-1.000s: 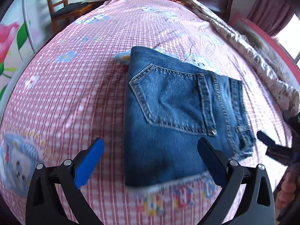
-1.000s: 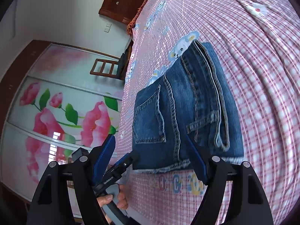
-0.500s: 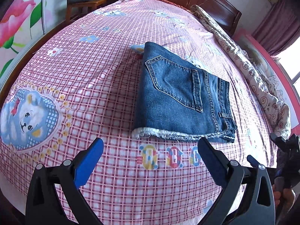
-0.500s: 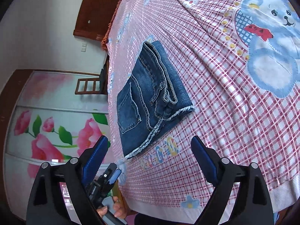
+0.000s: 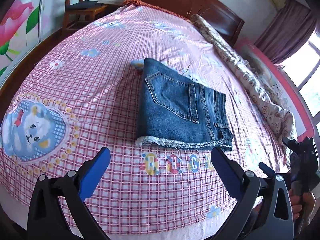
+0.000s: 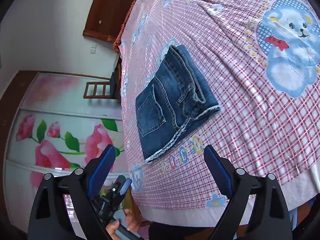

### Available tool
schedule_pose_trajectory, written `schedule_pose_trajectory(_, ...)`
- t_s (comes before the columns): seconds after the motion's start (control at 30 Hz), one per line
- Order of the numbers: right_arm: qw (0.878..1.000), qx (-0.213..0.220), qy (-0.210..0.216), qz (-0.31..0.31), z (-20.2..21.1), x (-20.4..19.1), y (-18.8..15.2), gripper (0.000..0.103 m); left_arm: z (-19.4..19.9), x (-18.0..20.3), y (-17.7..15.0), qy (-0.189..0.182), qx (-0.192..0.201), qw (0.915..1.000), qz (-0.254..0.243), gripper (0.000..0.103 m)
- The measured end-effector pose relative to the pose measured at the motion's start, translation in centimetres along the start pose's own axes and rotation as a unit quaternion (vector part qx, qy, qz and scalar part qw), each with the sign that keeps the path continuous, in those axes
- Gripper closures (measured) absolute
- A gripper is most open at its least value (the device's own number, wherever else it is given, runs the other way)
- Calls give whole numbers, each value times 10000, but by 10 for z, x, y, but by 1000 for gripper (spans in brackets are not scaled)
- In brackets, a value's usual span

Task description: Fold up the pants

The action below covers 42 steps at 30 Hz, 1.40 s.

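The blue denim pants [image 5: 180, 106] lie folded into a compact rectangle on the pink checked bed sheet [image 5: 84, 84], back pocket up, frayed hem toward me. They also show in the right wrist view [image 6: 172, 100]. My left gripper [image 5: 160, 158] is open and empty, held back from the pants near the bed's front edge. My right gripper [image 6: 160, 156] is open and empty, also clear of the pants. The right gripper shows at the right edge of the left wrist view [image 5: 296, 160], and the left gripper shows low in the right wrist view [image 6: 118, 190].
A rolled patterned quilt [image 5: 250, 76] lies along the bed's right side. A wooden headboard [image 5: 190, 0] stands at the far end, a wooden chair [image 5: 80, 6] beside it. A flowered wardrobe [image 6: 60, 130] stands left of the bed.
Both grippers have drawn back from the pants toward the bed's front edge. The folded pants lie where they were.
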State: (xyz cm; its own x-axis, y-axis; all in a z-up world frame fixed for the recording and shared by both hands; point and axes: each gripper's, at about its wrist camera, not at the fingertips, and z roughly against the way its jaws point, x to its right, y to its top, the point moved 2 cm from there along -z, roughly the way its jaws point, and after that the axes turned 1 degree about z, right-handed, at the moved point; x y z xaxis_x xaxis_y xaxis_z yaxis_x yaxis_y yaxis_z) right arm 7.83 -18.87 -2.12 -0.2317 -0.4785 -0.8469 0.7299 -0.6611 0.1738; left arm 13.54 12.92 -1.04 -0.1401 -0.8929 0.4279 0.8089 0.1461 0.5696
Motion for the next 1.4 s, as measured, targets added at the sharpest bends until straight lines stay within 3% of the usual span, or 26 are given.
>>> schedule_pose_trajectory(0.23,9992,-256,-65,294,-21,-27,-8,14,19,-5,7,372,295,9986,-218,2)
schedule_pose_trajectory(0.37,9972,-163,-216,703,-17,-44,-17,14,36,0,8,640,502,9962,-321,2)
schedule_pose_trajectory(0.47,9872,183,-616,1462,-4,-63,-28,14,49,11,8,910,734,9923,-403,2)
schedule_pose_trajectory(0.57,9674,657,-1093,2186,16,-78,-38,14,56,25,13,1130,928,9884,-412,2)
schedule_pose_trajectory(0.63,9409,1126,-1557,2787,33,-91,-49,14,61,35,15,954,951,9896,-498,2)
schedule_pose_trajectory(0.7,8987,1780,-1943,3507,51,-105,-61,14,70,45,18,770,1083,9894,-580,2)
schedule_pose_trajectory(0.73,8665,2200,-2157,3927,59,-113,-70,13,75,49,18,632,1196,9887,-641,2)
schedule_pose_trajectory(0.77,8340,2586,-2320,4286,67,-120,-79,4,80,52,18,521,1327,9872,-722,2)
schedule_pose_trajectory(0.8,8140,2824,-2359,4494,72,-126,-85,4,88,56,16,367,1482,9844,-877,2)
schedule_pose_trajectory(0.87,7931,3116,-2357,4672,80,-129,-92,4,96,65,13,446,1664,9772,-1244,2)
schedule_pose_trajectory(0.97,7927,3183,-2519,4549,82,-129,-89,4,112,78,0,1030,2268,9527,-1739,2)
schedule_pose_trajectory(1.0,7949,3203,-2473,4520,83,-127,-90,4,116,80,-2,1060,2353,9496,-1777,2)
schedule_pose_trajectory(1.07,8078,3129,-2451,4353,82,-121,-88,4,113,82,-6,1050,2220,9535,-1750,2)
schedule_pose_trajectory(1.13,8355,2840,-2282,4114,79,-112,-86,4,101,79,-13,1121,1909,9607,-1676,2)
schedule_pose_trajectory(1.2,8490,2652,-2242,3982,71,-106,-95,4,89,77,-24,1342,1736,9603,-1722,2)
schedule_pose_trajectory(1.3,8649,2291,-2177,3899,53,-96,-98,4,78,73,-40,1541,1538,9605,-1730,2)
schedule_pose_trajectory(1.4,8728,1971,-2240,3862,38,-89,-106,4,67,72,-49,1778,1310,9611,-1659,2)
